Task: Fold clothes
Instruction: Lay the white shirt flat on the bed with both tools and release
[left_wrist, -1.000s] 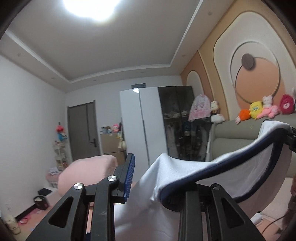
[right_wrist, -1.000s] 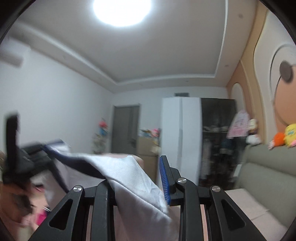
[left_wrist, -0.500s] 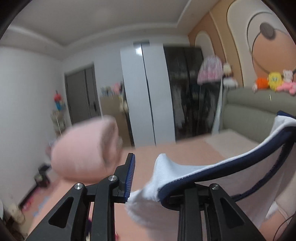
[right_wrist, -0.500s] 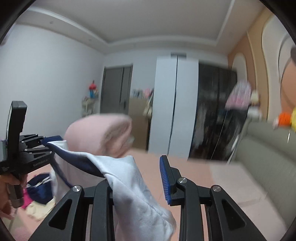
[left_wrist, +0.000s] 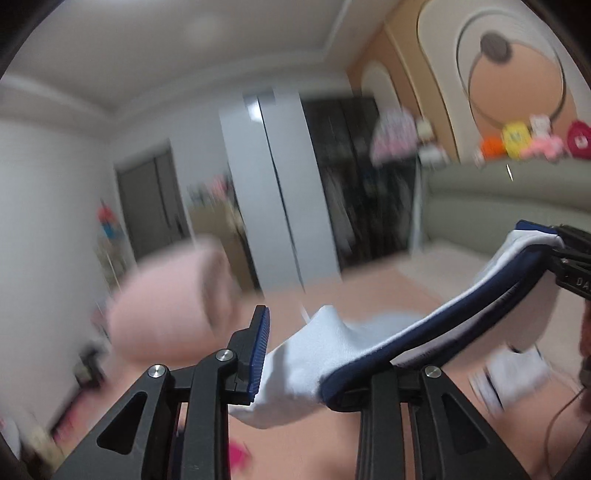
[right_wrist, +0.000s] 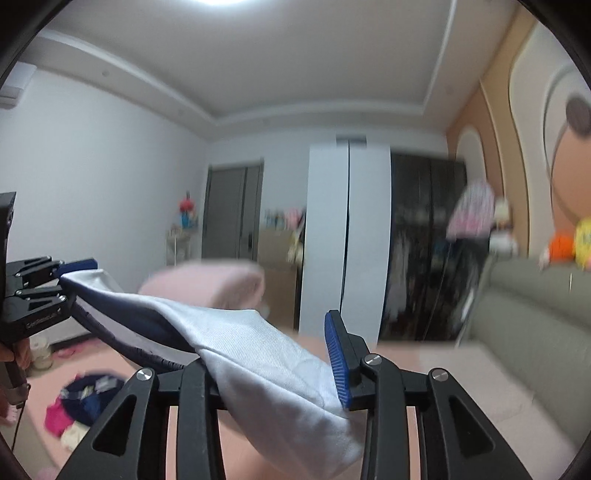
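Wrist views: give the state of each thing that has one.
white garment: lifted, stretched between both tools.
left tool: shut on the garment.
right tool: jaws opening, garment between them.
pink blanket: rolled up.
wardrobe: white doors shut.
room door: shut.

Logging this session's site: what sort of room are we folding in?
Most likely a bedroom, perhaps a child's: a tall wardrobe, a padded headboard with plush toys along its top, and a rolled pink blanket.
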